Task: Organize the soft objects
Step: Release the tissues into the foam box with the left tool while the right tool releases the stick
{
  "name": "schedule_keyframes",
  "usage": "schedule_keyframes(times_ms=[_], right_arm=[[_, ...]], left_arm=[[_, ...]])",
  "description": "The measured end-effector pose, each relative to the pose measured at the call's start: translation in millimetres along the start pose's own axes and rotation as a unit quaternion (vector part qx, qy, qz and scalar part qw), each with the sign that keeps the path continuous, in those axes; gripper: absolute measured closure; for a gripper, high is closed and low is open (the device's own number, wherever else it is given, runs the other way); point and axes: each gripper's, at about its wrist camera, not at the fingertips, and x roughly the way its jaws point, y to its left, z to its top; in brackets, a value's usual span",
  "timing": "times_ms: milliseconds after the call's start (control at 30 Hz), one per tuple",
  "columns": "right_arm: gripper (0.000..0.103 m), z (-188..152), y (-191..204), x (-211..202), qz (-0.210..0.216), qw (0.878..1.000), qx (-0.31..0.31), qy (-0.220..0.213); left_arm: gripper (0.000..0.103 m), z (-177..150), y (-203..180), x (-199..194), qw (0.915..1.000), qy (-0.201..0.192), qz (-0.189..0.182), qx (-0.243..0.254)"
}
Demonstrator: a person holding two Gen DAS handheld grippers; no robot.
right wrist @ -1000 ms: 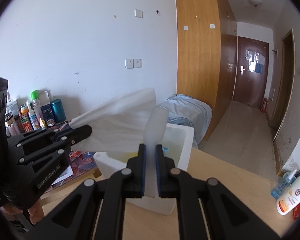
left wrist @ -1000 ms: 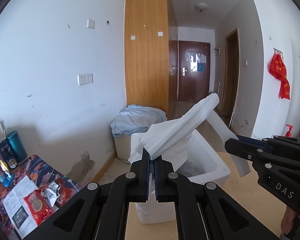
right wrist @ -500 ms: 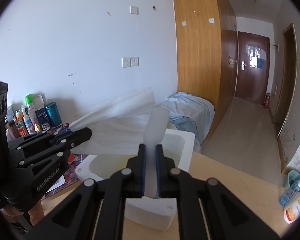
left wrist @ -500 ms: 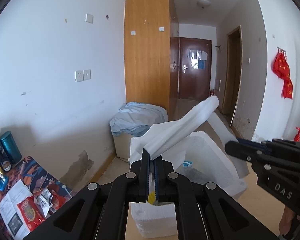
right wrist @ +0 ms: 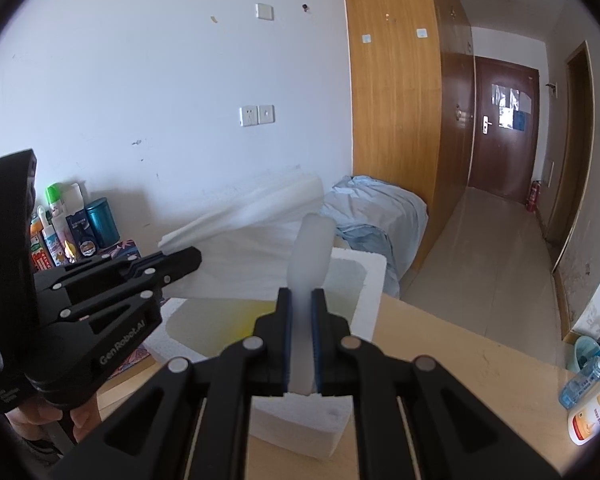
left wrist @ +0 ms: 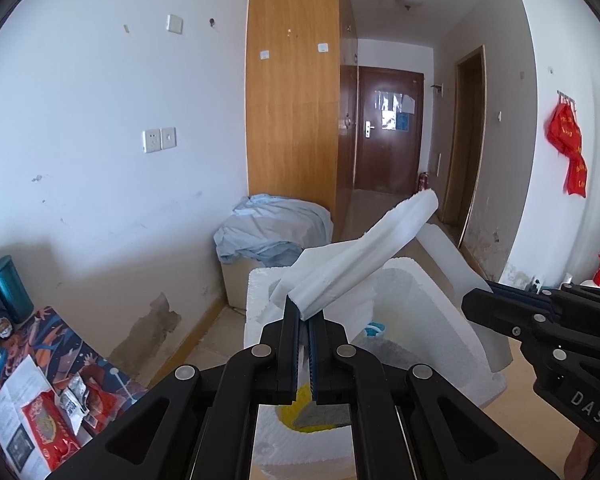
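Both grippers (left wrist: 304, 316) (right wrist: 300, 300) pinching the cloth (left wrist: 364, 256) over the box (left wrist: 420, 304); could slip out and miss.

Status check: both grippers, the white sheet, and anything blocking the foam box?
Left gripper and right gripper both shut on the white sheet. Sheet stretched above the open foam box. Sponge inside; opening unblocked.

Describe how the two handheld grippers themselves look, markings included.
Both are matte black plastic linkages with round silver rivets and blue-lined finger pads. The left gripper carries white "GenRobot.AI" lettering on its side, seen from the right wrist; the right gripper shows "DAS". No cables or sleeves show.
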Motion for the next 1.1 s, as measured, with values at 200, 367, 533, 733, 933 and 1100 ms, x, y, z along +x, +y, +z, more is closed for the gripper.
schedule_keyframes(times_ms=[200,367,533,733,933,1100], right_arm=[[0.092,0.3,-1.1,1.0,-0.002,1.0,0.001,0.0],[0.092,1.0,-0.5,1.7,-0.001,1.0,0.0,-0.001],[0.092,1.9,-1.3,2.8,0.0,1.0,0.002,-0.003],[0.092,1.6,-1.4,4.6,0.0,1.0,0.001,-0.001],[0.092,1.0,0.9,8.2,0.002,1.0,-0.003,0.003],[0.092,1.9,4.6,18.0,0.004,1.0,-0.008,0.009]], left_arm=[[0.097,-0.5,-4.0,9.8,0.9999,0.009,0.003,0.005],[0.018,-1.3,-3.9,16.0,0.9997,0.017,0.013,0.006],[0.012,-0.7,-4.7,5.7,0.9993,-0.012,0.032,0.014],[0.011,0.3,1.6,5.5,0.9991,-0.008,0.041,0.005],[0.01,-0.6,6.5,-0.9,0.9987,-0.014,0.049,-0.001],[0.01,-4.2,17.7,-8.3,0.998,-0.019,0.059,-0.015]])
